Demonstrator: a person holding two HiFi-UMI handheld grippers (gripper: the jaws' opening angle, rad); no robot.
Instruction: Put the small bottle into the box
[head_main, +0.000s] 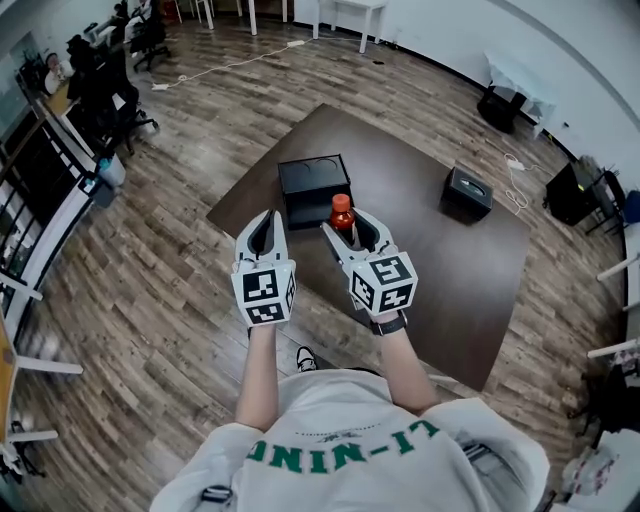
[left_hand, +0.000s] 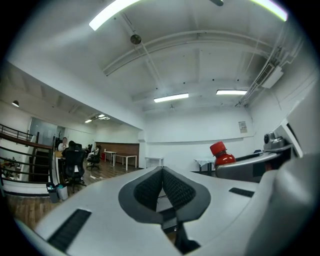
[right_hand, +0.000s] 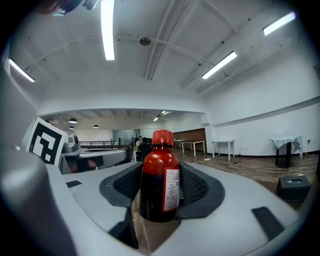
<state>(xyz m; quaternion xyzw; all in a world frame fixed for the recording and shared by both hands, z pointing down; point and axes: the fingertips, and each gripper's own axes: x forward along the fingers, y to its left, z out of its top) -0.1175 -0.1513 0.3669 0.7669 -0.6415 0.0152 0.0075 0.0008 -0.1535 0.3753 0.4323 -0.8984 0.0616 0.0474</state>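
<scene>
The small bottle (head_main: 342, 207) holds dark red liquid, with a red cap and a white label. It stands upright between the jaws of my right gripper (head_main: 344, 226), which is shut on its body, lifted above the near side of the table. In the right gripper view both pads press the bottle (right_hand: 160, 181) at the right gripper (right_hand: 159, 192). The black box (head_main: 313, 188) lies open on the brown table (head_main: 440, 260), just beyond the bottle. My left gripper (head_main: 267, 220) hovers beside it on the left, shut and holding nothing, its left gripper (left_hand: 162, 174) pads meeting. The bottle (left_hand: 221, 154) shows at its right.
A second small black box (head_main: 467, 192) sits at the table's far right, also visible as the black box (right_hand: 292, 186) in the right gripper view. Wooden floor surrounds the table. Office chairs (head_main: 105, 85) and desks stand far left, white tables (head_main: 345, 10) at the back.
</scene>
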